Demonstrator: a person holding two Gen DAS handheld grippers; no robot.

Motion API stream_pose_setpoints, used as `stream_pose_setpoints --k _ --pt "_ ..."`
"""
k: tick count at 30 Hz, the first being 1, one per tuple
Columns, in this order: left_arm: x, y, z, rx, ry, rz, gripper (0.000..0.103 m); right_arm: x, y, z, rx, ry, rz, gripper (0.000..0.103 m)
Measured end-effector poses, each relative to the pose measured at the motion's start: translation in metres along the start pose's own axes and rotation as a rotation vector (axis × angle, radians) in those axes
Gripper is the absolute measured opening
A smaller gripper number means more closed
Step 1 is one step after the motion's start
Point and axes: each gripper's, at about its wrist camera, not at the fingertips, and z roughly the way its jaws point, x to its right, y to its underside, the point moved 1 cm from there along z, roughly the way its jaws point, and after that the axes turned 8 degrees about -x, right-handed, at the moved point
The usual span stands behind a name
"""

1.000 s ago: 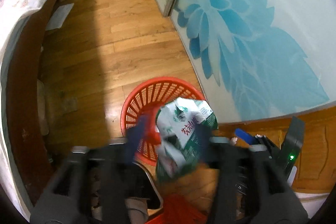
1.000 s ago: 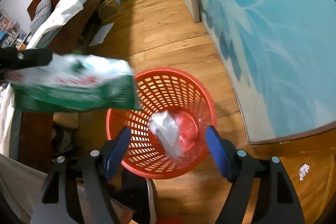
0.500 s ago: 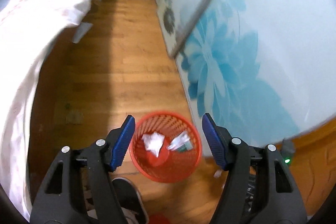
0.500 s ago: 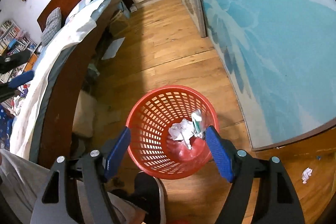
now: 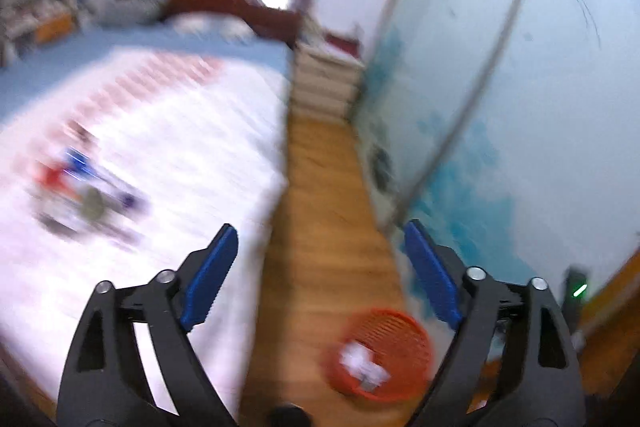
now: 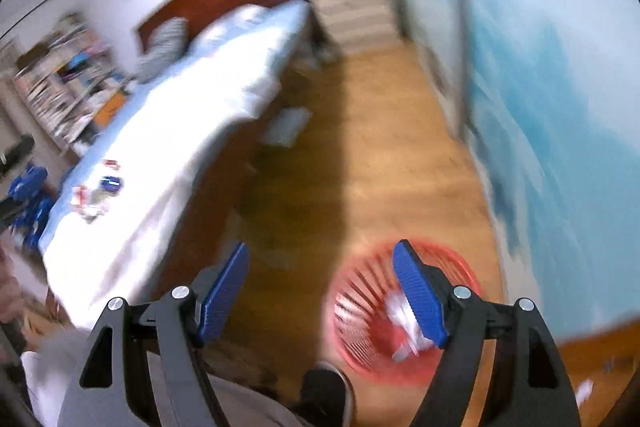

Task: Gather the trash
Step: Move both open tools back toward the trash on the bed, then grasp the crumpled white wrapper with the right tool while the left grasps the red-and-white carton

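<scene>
The red mesh basket (image 5: 416, 331) stands on the wood floor and holds crumpled white trash (image 5: 362, 363). My left gripper (image 5: 320, 227) is high above the floor between bed and wall; its jaws are opening with nothing between them. In the right wrist view my right gripper (image 6: 321, 244) is open and empty, up above the basket (image 6: 360, 291), whose trash (image 6: 404, 349) shows beside the right finger. Several small colourful items (image 5: 80, 187) lie blurred on the bed cover, also visible as litter (image 6: 98, 193) in the right wrist view.
A wide bed (image 5: 180, 131) fills the left. A sliding door with blue flowers (image 5: 520, 147) runs along the right, and a white dresser (image 5: 324, 83) stands at the far end. A paper sheet (image 6: 286, 125) and a white scrap (image 6: 584, 389) lie on the floor. A person's shoe (image 6: 328, 391) is by the basket.
The left gripper let go of a green-and-white carton, which now lies in the basket. Both grippers rose and tilted up, so the bed came into view. The left jaws spread wider.
</scene>
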Motion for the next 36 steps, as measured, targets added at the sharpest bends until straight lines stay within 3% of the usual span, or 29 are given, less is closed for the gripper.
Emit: stream_pose_setpoints --k 5,8,10,14,16,17,23,24,26,27,32,36 --pt "-0.111 -0.006 -0.041 0.065 -0.193 -0.011 0.091 -0.158 -0.073 0.003 0.099 -0.109 -0.231 0.086" --pt "-0.172 0.001 -0.047 0.058 -0.290 -0.121 0.091 -0.249 -0.093 0.023 0.149 -0.105 -0.351 0.092" --pt "-0.205 -0.001 -0.051 0.061 -0.281 -0.198 0.091 -0.298 -0.096 0.040 0.155 -0.080 -0.420 0.092" --pt "-0.249 -0.004 -0.044 0.036 -0.291 -0.264 0.091 -0.376 -0.090 0.109 0.046 -0.143 -0.497 0.091" --pt "-0.262 0.000 -0.038 0.005 -0.294 -0.294 0.091 -0.393 -0.078 0.143 -0.021 -0.137 -0.532 0.082" --pt "-0.267 0.001 -0.040 -0.001 -0.289 -0.296 0.091 -0.399 -0.070 0.162 -0.065 -0.120 -0.555 0.072" --pt "-0.291 -0.001 -0.031 -0.022 -0.310 -0.283 0.091 -0.410 -0.044 0.228 -0.225 -0.034 -0.624 0.070" --pt "-0.295 0.002 -0.030 -0.030 -0.304 -0.294 0.091 -0.410 -0.039 0.235 -0.246 -0.029 -0.633 0.064" --pt "-0.302 0.001 -0.021 -0.048 -0.286 -0.326 0.091 -0.411 -0.033 0.251 -0.301 -0.014 -0.651 0.039" --pt "-0.305 0.001 -0.017 -0.056 -0.276 -0.340 0.091 -0.405 -0.035 0.252 -0.314 -0.041 -0.641 0.033" --pt "-0.309 -0.001 0.004 -0.089 -0.206 -0.392 0.091 -0.396 -0.044 0.248 -0.316 -0.091 -0.602 0.026" --pt "-0.299 -0.006 0.026 -0.126 -0.227 -0.319 0.091 -0.387 -0.047 0.235 -0.310 -0.126 -0.571 0.025"
